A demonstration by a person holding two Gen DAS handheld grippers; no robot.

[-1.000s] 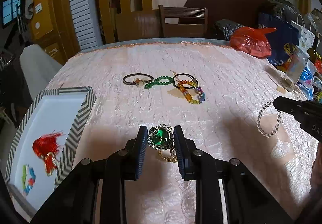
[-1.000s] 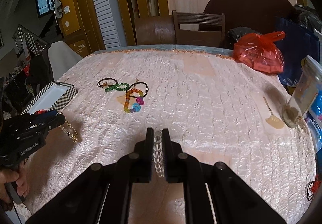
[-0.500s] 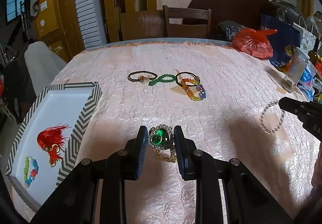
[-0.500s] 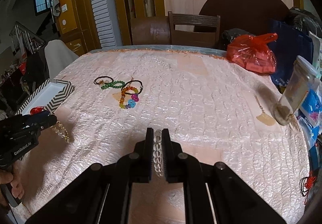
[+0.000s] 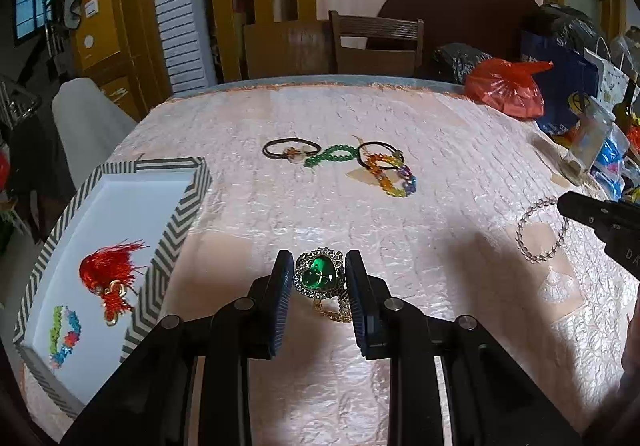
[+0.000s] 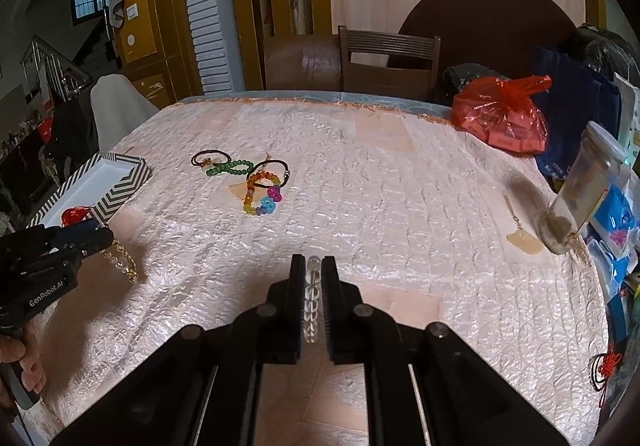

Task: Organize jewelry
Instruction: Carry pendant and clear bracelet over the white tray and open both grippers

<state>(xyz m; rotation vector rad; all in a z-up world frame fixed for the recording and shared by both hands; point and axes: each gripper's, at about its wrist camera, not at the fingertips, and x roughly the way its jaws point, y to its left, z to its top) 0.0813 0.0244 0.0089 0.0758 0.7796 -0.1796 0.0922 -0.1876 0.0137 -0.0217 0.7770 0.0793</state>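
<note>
Our left gripper (image 5: 318,278) pinches a green heart-shaped pendant (image 5: 319,274) ringed with small stones, and its gold chain (image 6: 122,262) dangles below the jaws, above the pink quilted tablecloth (image 5: 400,230). Our right gripper (image 6: 313,278) is pressed together on a clear bead bracelet (image 5: 540,232), whose loop hangs free beside the fingers in the left wrist view.

To the left sits the chevron-rimmed tray (image 5: 176,213), its white floor holding a red tassel ornament (image 5: 108,278) and a small multicoloured bead bracelet (image 5: 64,334), well apart from each other.

Farther across the table lie a dark hair tie (image 5: 290,149), a green bead bracelet (image 5: 330,155) touching it, and a rainbow chain bracelet (image 5: 394,175) overlapping a second dark loop, which may be another hair tie, though we cannot tell at this distance.

A red plastic bag (image 6: 500,117) sits at the far right edge, and a lidded jar (image 6: 580,189) stands nearer on that side.
</note>
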